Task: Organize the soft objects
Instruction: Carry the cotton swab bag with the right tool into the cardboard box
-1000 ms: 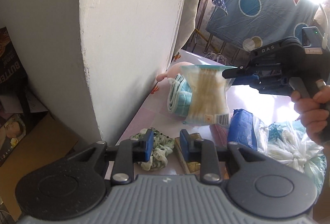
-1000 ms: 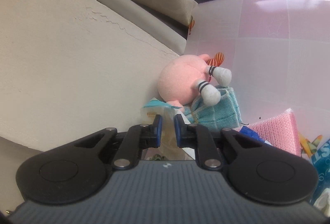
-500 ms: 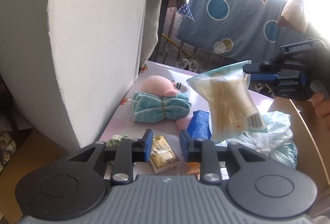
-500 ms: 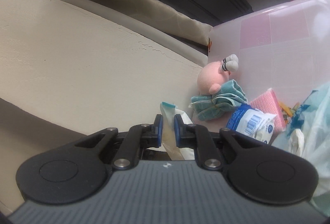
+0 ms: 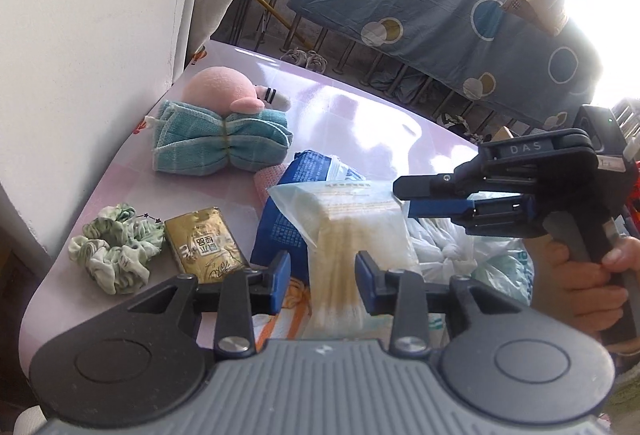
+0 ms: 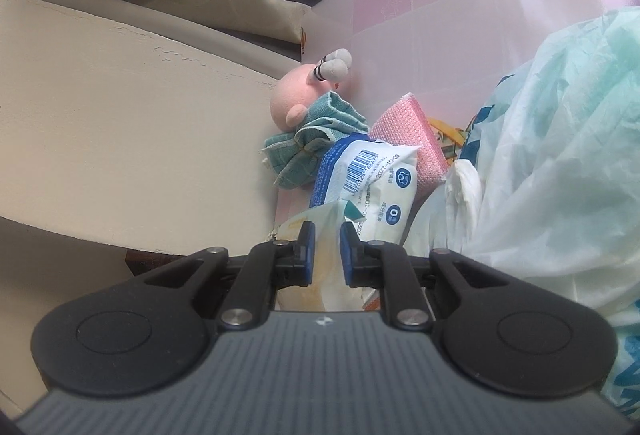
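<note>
A clear bag of cotton swabs (image 5: 352, 235) is gripped at its top corner by the right claw (image 5: 402, 195), whose jaws are closed on the sealed edge. The bag is hung nearly upright above the tabletop (image 5: 360, 123), its long axis running from the pinched top edge down toward the left claw (image 5: 322, 277); the swabs inside are lined up along that same axis. The lower part of the bag is seen between the pads of the left claw, which are held apart and, as far as the view allows, are not pressed against it.

In the right wrist view the bag (image 6: 320, 235) is seen squeezed between the right claw's blue pads (image 6: 308, 253).

Along the wall-side edge of the tabletop a pink plush toy (image 5: 226, 89) is laid against a folded teal towel (image 5: 218, 145). Nearer the front edge a green scrunchie (image 5: 116, 249) is placed just beside a gold packet (image 5: 208, 245). A blue wipes pack (image 5: 288, 219) is partly covered by the bag, and crumpled plastic bags (image 5: 460, 247) are piled behind it.
</note>
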